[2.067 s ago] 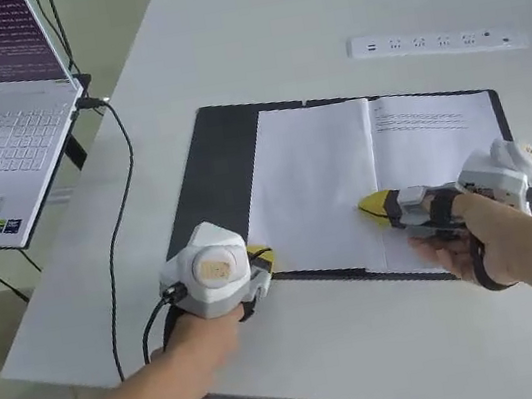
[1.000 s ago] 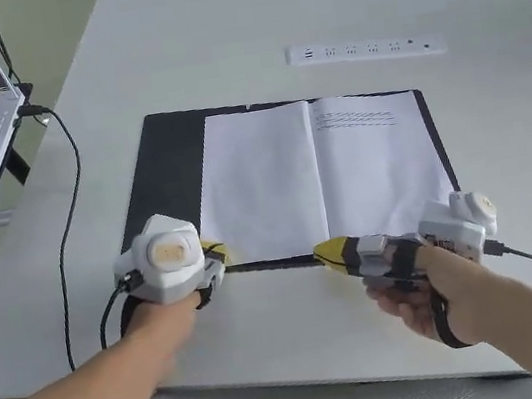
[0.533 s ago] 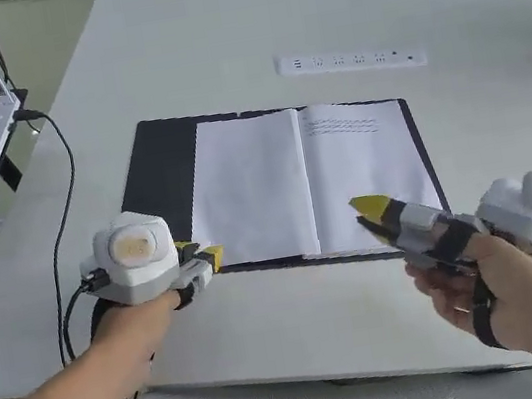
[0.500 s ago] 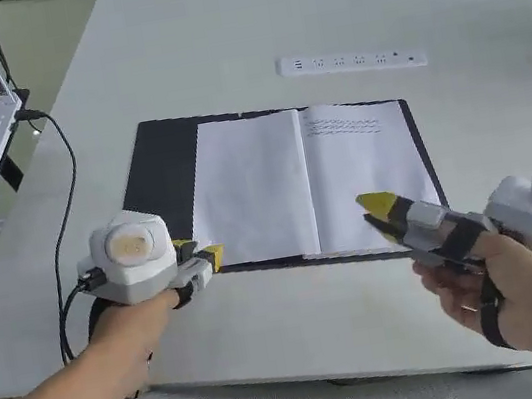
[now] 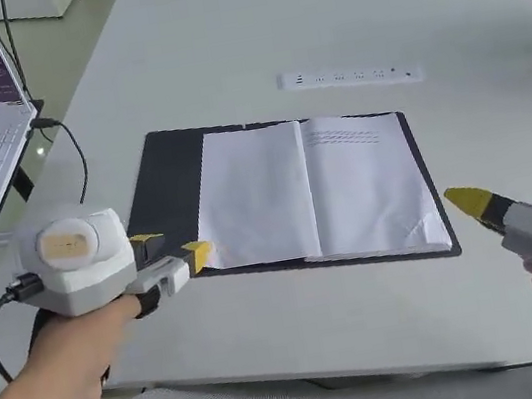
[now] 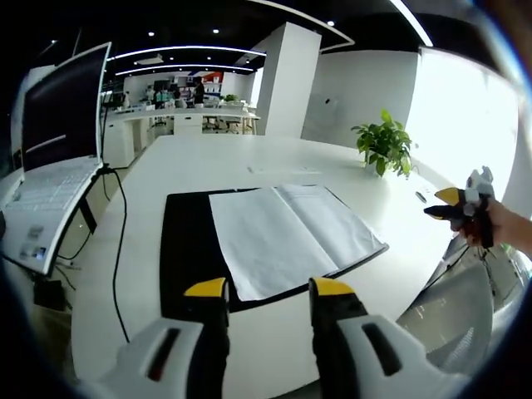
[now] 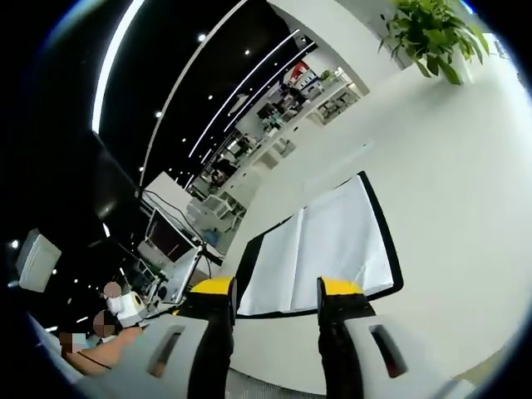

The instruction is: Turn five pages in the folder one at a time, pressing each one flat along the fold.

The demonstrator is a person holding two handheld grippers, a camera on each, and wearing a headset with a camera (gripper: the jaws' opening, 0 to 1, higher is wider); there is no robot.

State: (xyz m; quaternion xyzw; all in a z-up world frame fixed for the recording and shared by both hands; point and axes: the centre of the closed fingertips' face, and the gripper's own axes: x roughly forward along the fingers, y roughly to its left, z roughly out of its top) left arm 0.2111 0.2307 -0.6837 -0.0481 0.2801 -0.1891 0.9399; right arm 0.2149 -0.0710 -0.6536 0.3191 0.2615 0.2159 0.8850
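Hovering with jaws parted, empty: left gripper (image 6: 269, 289), right gripper (image 7: 277, 288). Black open folder (image 5: 169, 186) is lying ahead of both; thin white pages (image 5: 370, 185) are looking light, floppy; pinch an outer corner.

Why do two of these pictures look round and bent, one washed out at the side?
Left gripper view: a fisheye lens bows the folder and table; glare whitens the right side. Right gripper view: same bending, tilted, dark ceiling. Head view: straight, evenly lit.

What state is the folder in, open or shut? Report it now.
Open. The folder lies spread flat on the table, white pages showing on both sides of the fold.
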